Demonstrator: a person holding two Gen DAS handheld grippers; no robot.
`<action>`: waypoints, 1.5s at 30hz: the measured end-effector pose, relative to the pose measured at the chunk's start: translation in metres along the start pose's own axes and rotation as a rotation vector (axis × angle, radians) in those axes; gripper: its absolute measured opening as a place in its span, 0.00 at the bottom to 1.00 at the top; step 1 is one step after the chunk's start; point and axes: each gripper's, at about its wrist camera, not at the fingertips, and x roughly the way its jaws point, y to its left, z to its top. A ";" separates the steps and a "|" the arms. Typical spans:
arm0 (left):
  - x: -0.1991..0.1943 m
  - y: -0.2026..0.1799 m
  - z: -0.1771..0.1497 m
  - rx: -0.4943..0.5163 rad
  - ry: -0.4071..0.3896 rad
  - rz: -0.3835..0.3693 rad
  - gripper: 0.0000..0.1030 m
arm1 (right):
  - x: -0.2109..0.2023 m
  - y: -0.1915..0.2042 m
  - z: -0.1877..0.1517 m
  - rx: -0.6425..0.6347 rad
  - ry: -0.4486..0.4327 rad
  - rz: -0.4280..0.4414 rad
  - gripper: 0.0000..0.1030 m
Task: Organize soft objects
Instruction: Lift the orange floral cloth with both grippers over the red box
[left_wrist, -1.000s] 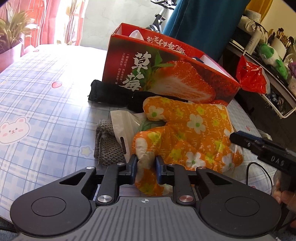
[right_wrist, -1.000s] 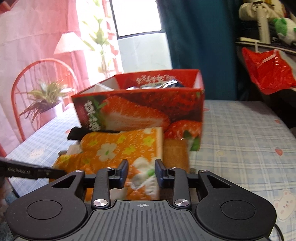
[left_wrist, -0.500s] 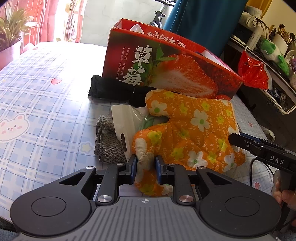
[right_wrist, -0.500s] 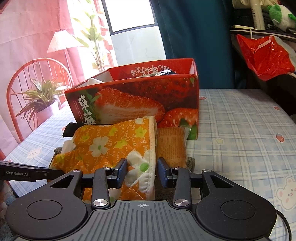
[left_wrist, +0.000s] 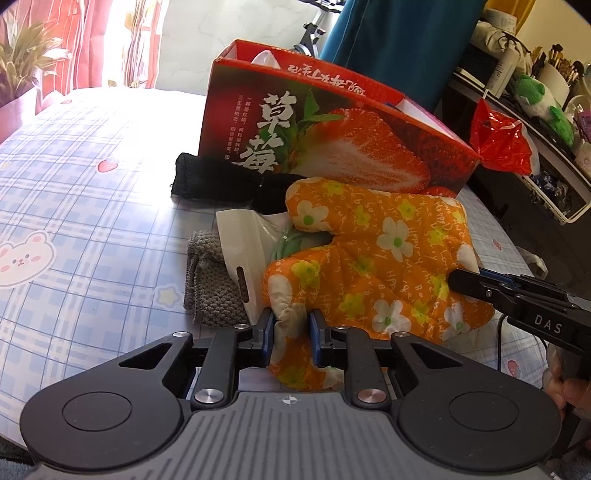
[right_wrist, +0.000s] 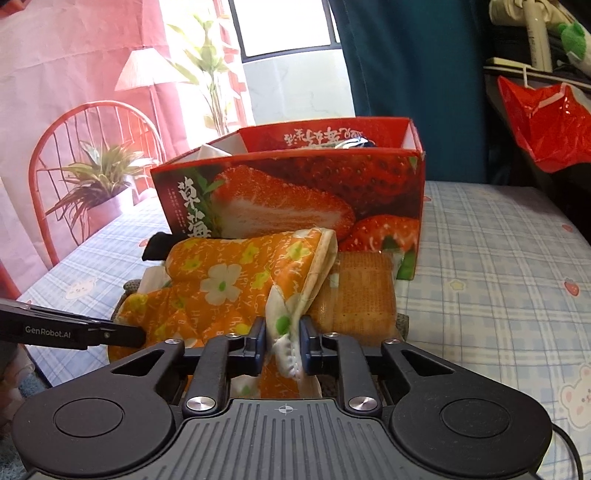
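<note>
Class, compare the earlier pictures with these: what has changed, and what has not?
The right gripper is closing its fingers on the cuff of the orange oven mitt, which earlier sat loose between them. The left gripper keeps pinching the mitt's other end; the strawberry box stays put.

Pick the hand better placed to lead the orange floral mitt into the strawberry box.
Right, probably. Its tongs are closing on the orange floral oven mitt at its cuff, nearest the red strawberry cardboard box.

One strawberry box (left_wrist: 332, 147), one orange floral oven mitt (left_wrist: 388, 258), one grey knitted cloth (left_wrist: 210, 291), one black cloth (left_wrist: 210, 181), one white plastic bag (left_wrist: 243, 243), two grippers.
</note>
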 end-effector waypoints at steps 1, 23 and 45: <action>-0.002 -0.001 0.000 0.006 -0.006 -0.003 0.17 | -0.001 0.000 0.000 -0.002 -0.006 0.003 0.14; -0.057 -0.022 0.028 0.100 -0.219 0.029 0.16 | -0.026 0.003 0.034 -0.012 -0.142 0.079 0.11; 0.000 -0.046 0.197 0.242 -0.244 0.036 0.16 | 0.046 -0.040 0.196 -0.060 -0.134 -0.012 0.11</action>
